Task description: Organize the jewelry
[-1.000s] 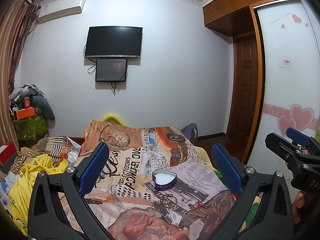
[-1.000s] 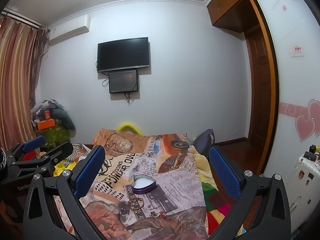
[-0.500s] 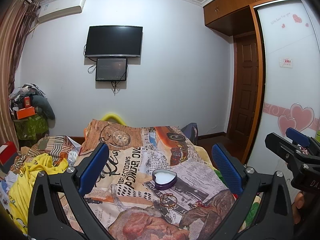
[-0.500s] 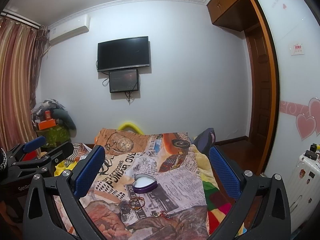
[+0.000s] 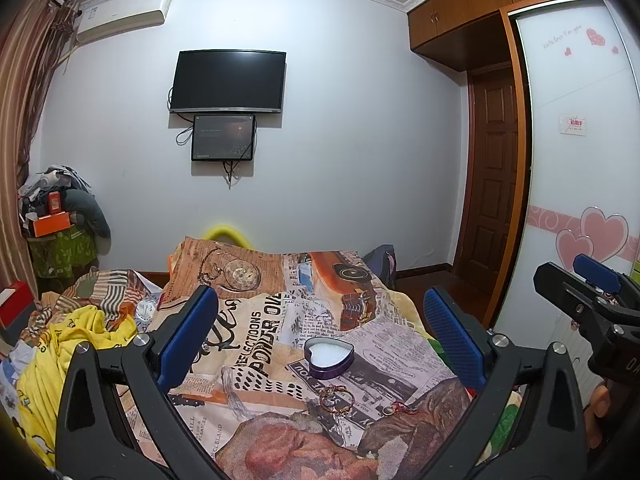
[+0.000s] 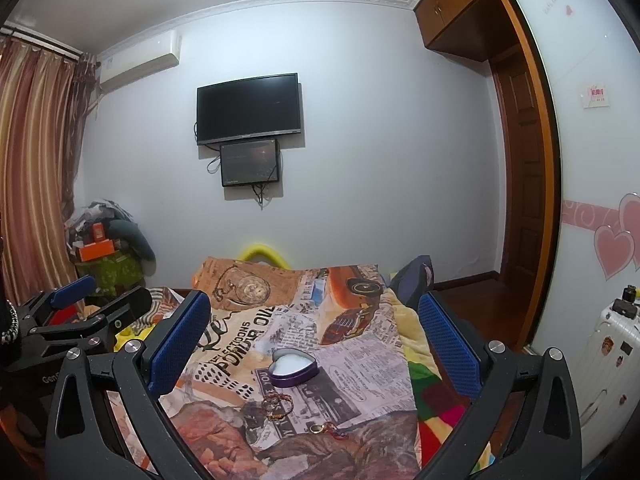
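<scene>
Hovering above printed blanket (image 5: 256, 332) reading "POWDER OIL", both tongs spread wide, left tongs (image 5: 320, 336), right tongs (image 6: 314, 336), purple heart tin (image 5: 329, 358) beside bracelets (image 5: 336, 396)

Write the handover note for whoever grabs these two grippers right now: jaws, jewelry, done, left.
Left gripper: jaws wide open, holding nothing, raised above the bed.
Right gripper: the same, open and holding nothing.
Purple heart-shaped tin with white lining: open on the newspaper-print blanket, nothing visible inside.
Gold-and-red beaded bracelets: on the blanket just in front of the tin.
Small gold ring on a red cord: to their right, apart.
Done: nothing packed yet.
Left: lift both pieces into the tin.
</scene>
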